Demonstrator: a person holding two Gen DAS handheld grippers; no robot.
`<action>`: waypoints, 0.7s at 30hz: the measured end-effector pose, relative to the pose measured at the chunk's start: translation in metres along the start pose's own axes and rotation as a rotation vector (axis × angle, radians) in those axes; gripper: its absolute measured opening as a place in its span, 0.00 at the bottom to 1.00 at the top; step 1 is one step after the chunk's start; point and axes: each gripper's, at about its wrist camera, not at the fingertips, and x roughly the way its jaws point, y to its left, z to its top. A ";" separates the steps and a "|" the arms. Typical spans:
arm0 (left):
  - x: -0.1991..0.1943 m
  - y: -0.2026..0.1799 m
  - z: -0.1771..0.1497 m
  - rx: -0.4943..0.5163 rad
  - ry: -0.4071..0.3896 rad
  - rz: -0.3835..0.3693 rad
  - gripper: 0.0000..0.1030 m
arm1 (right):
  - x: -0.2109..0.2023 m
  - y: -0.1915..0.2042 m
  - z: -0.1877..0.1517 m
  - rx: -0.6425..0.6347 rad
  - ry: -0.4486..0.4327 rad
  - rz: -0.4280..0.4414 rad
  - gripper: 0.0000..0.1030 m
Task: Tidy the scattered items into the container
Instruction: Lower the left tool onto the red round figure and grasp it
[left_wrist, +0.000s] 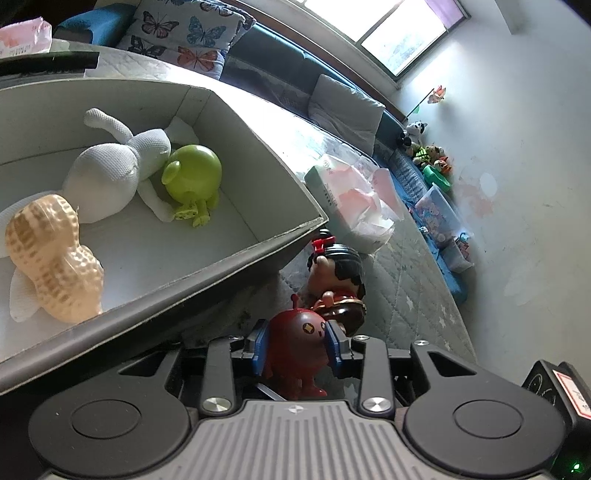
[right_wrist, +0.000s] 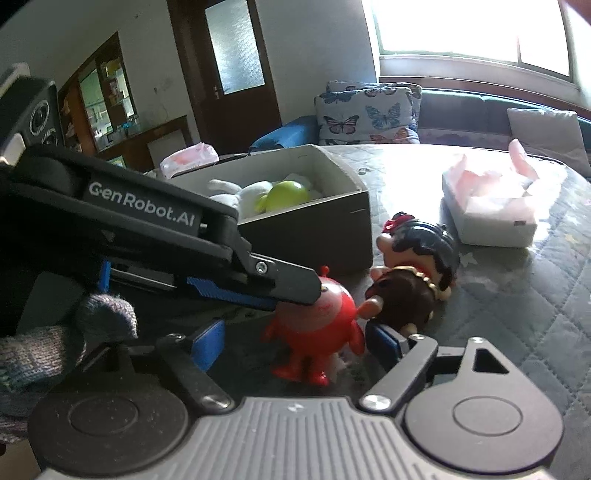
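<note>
Red round toy (left_wrist: 297, 341) stands on bedspread (left_wrist: 406, 295), at 5 o'clock from box (left_wrist: 258, 251). Left gripper (left_wrist: 297, 345) clamped across its body. Looks light, rigid, glossy, likely slippery: hold widest part. Right gripper (right_wrist: 295, 343) spread apart, empty

The one clear piece of writing is "GenRobot.AI", in white letters on the black side of the left gripper (right_wrist: 295, 295), seen from the right wrist camera. The tissue box (left_wrist: 325, 188) carries a small round mark and a line of print along its side, too small to read. A red-bordered sticker (left_wrist: 576, 391) on a black device is blurred beyond reading.
</note>
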 end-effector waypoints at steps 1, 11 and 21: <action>0.001 0.001 0.001 -0.007 0.000 -0.002 0.35 | 0.000 -0.001 0.000 0.005 -0.001 0.002 0.79; 0.005 0.007 0.003 -0.062 0.004 -0.015 0.38 | -0.001 -0.008 0.001 0.066 -0.004 0.002 0.66; 0.005 0.015 0.001 -0.113 0.000 -0.024 0.41 | 0.002 -0.018 -0.001 0.132 -0.011 -0.004 0.55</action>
